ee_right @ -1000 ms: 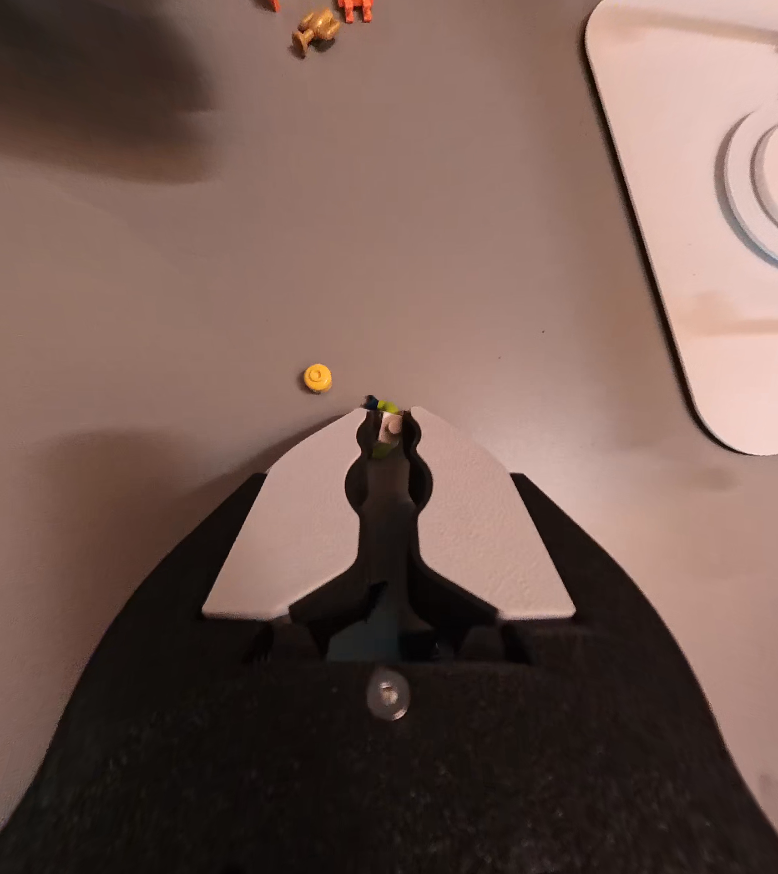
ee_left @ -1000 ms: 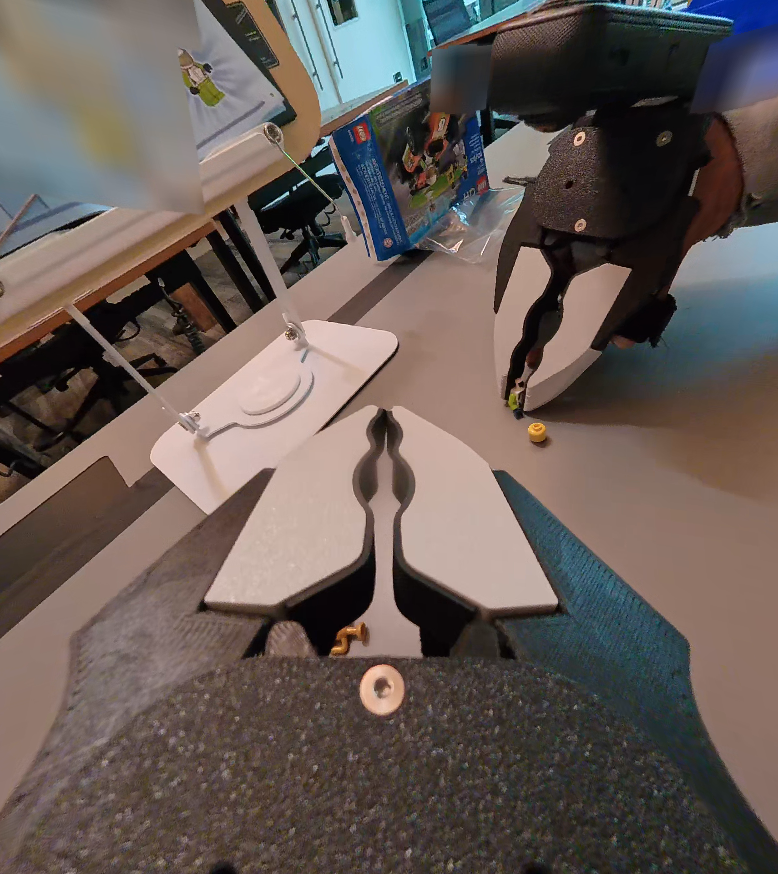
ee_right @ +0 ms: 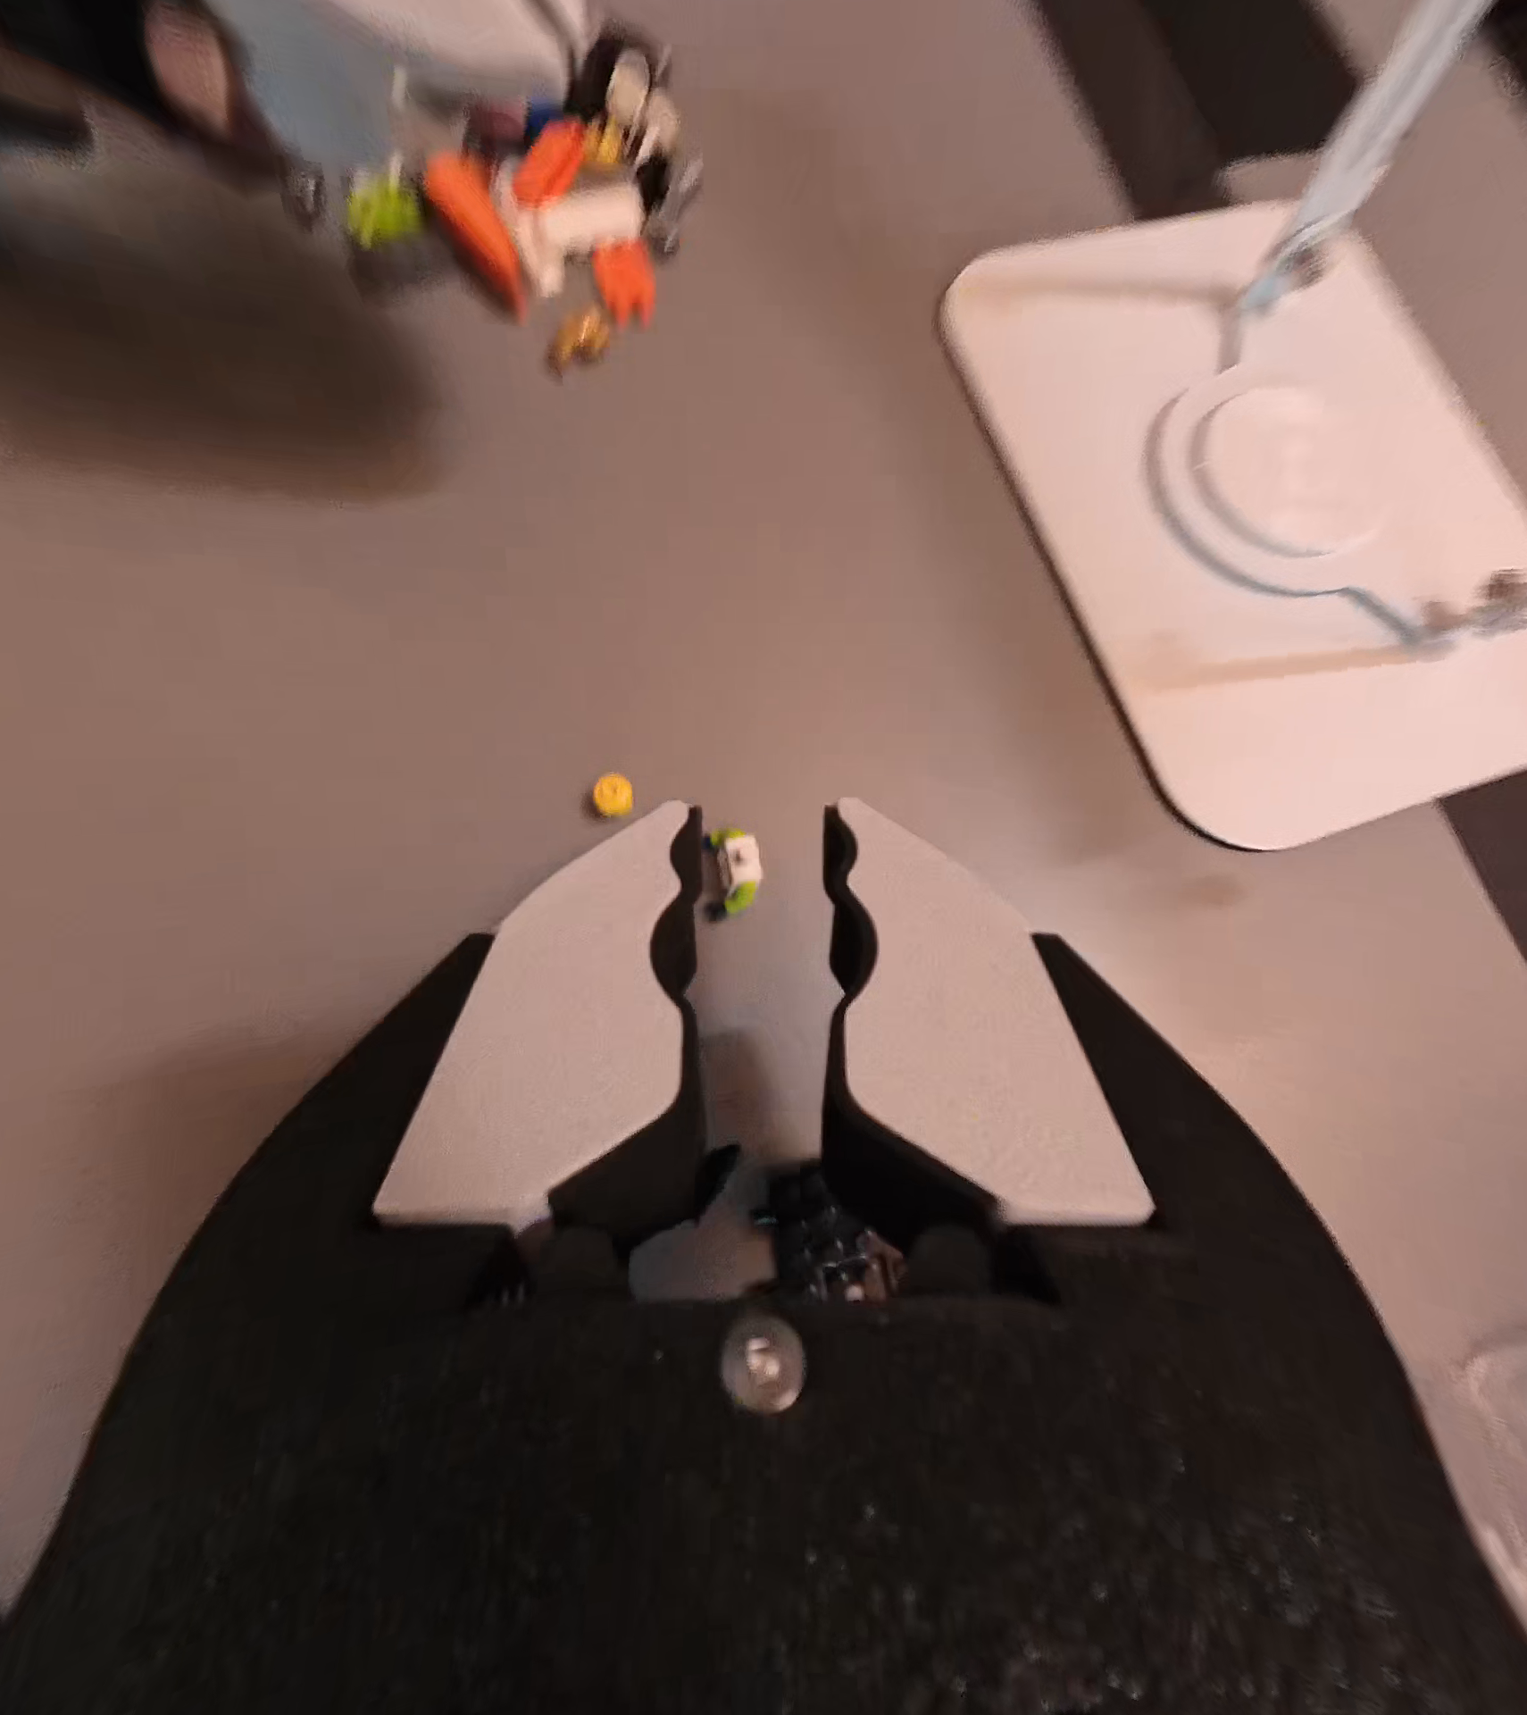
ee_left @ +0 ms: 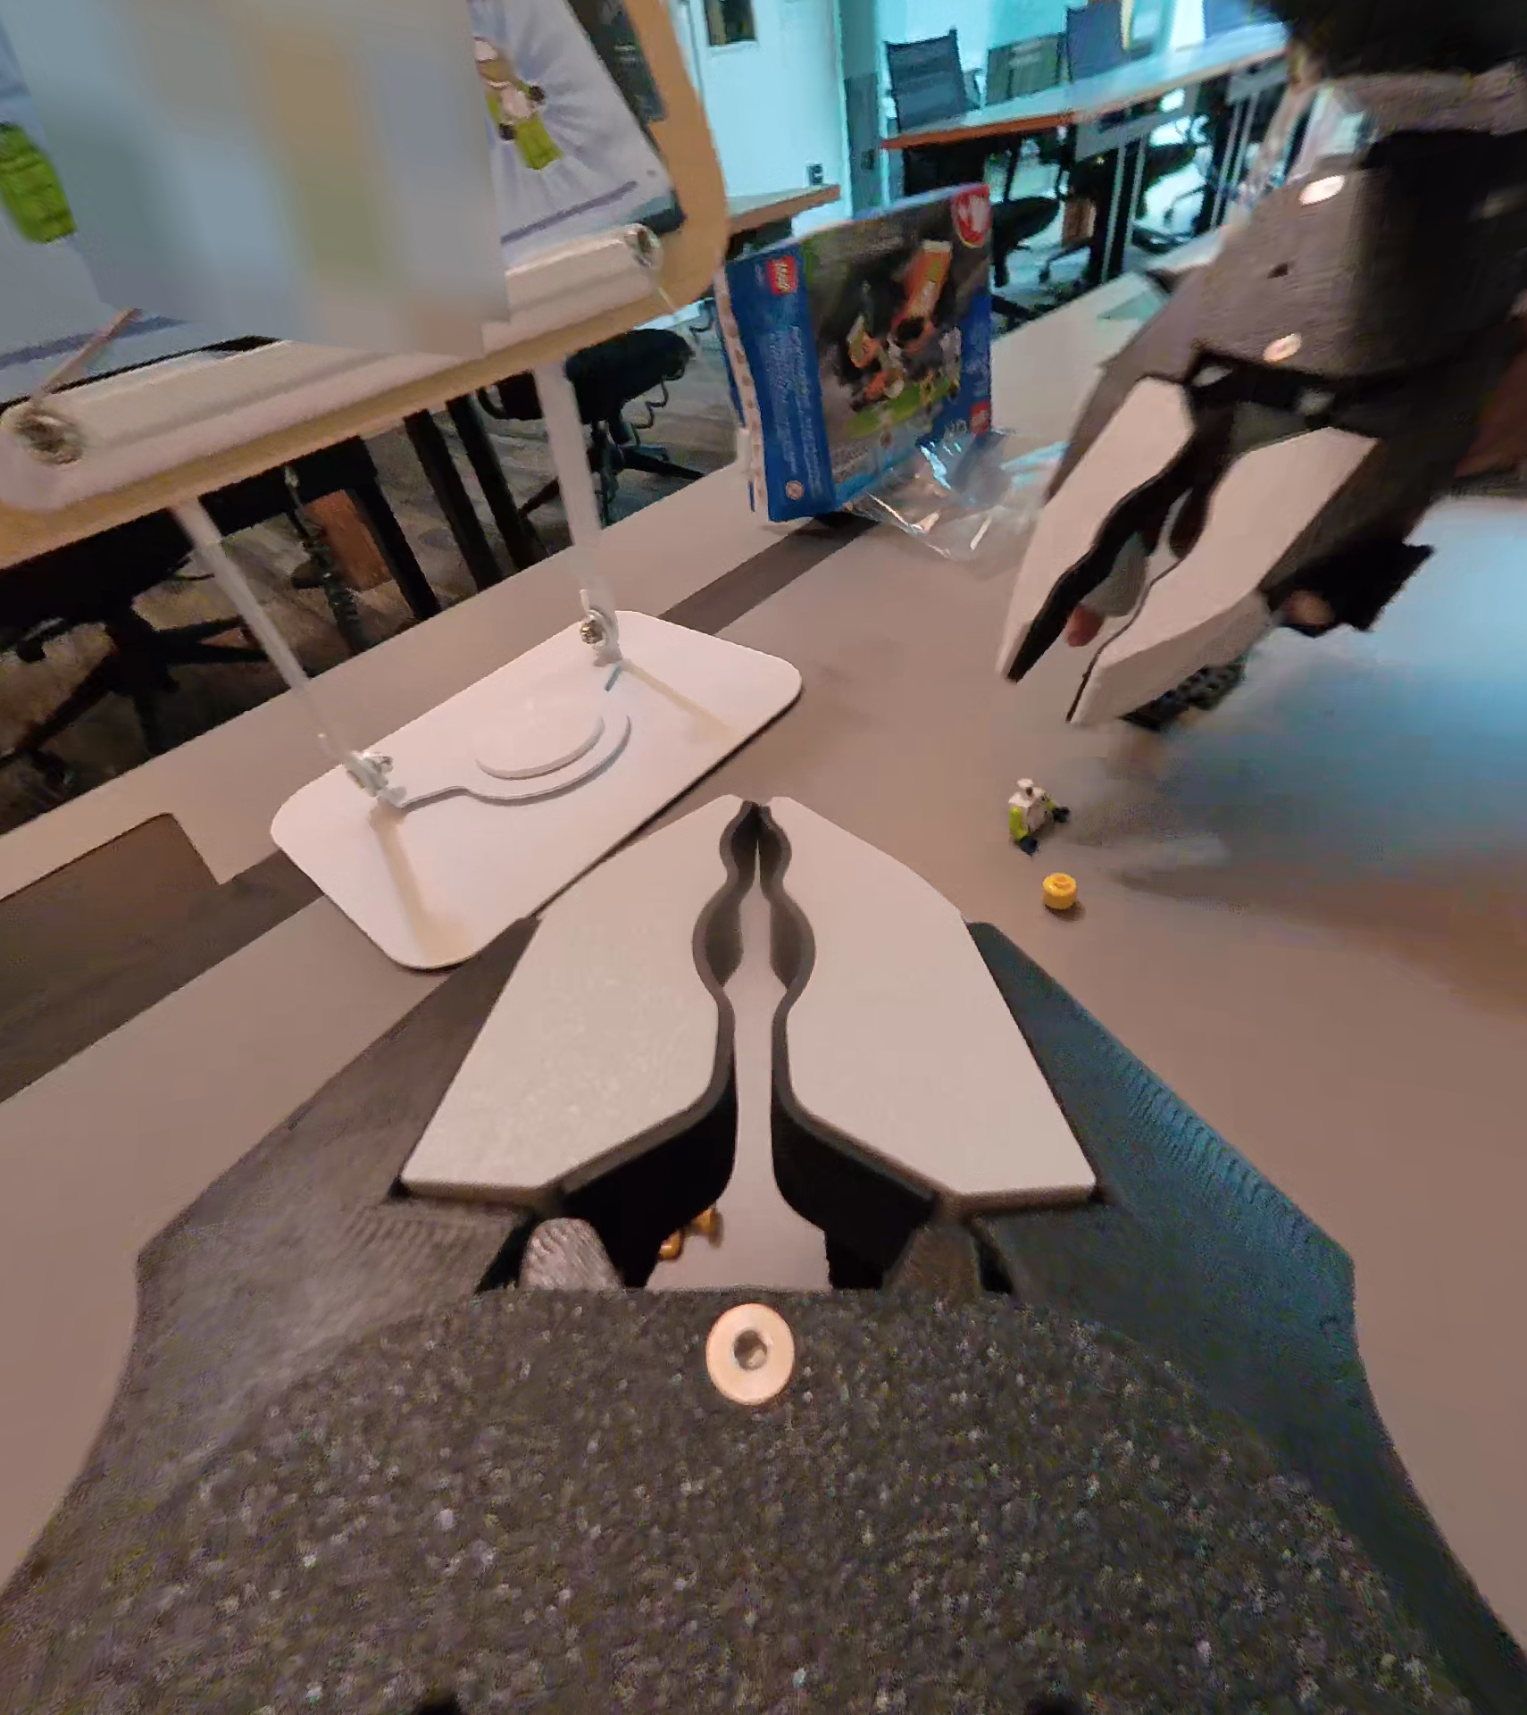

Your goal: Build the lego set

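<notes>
A small lime, white and dark minifigure body lies on the grey table, also seen in the right wrist view between my open fingers. A yellow round stud lies beside it, and shows again in the right wrist view. My right gripper is open and empty, lifted above the minifigure; it also shows in the left wrist view. My left gripper is shut and empty, low over the table. A pile of orange, white, lime and black bricks lies farther off.
A white stand base with thin rods holds an instruction booklet above the table at the left. The blue set box and a clear plastic bag stand at the back. A small gold piece lies by the brick pile. The grippers' ends are close to 12 cm from one another. The yellow round stud sits 6 cm or so from the ends of my right fingers. My right wrist view looks at it from another angle.
My right gripper has opened, let go of the minifigure body and lifted up and back. The minifigure now lies free on the table. My left gripper has stayed shut.
</notes>
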`<move>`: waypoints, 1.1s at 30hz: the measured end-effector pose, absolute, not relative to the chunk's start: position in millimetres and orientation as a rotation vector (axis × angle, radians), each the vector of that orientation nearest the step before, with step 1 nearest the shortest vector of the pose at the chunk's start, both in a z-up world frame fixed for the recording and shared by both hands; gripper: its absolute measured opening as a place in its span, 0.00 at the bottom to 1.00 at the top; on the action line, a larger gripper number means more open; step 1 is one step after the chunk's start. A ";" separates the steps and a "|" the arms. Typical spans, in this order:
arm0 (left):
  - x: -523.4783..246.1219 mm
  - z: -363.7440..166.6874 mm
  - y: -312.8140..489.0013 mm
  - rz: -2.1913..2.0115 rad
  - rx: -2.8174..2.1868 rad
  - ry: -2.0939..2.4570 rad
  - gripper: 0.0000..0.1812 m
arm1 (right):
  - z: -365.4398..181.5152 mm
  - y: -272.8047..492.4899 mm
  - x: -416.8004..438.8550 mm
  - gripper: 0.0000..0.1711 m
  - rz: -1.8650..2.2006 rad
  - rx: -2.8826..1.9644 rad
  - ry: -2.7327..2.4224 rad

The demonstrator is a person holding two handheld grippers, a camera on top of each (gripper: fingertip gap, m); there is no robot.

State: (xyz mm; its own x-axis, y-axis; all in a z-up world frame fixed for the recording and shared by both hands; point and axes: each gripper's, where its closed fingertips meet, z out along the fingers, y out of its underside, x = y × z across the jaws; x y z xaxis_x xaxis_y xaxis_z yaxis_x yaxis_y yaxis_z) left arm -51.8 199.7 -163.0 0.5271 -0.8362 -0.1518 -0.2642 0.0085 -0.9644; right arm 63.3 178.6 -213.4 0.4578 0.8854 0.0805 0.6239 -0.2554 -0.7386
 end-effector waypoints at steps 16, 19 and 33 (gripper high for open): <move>-81.6 -152.2 221.6 -0.477 -1.591 0.796 0.00 | -185.6 163.4 44.7 0.00 0.444 -1.829 -0.459; -95.9 -144.7 223.8 -0.451 -1.600 0.791 0.00 | -187.7 161.0 46.0 0.00 0.412 -1.815 -0.499; -224.9 -193.9 197.6 -0.479 -1.982 1.121 0.14 | -173.1 155.1 53.9 0.00 0.475 -1.790 -0.485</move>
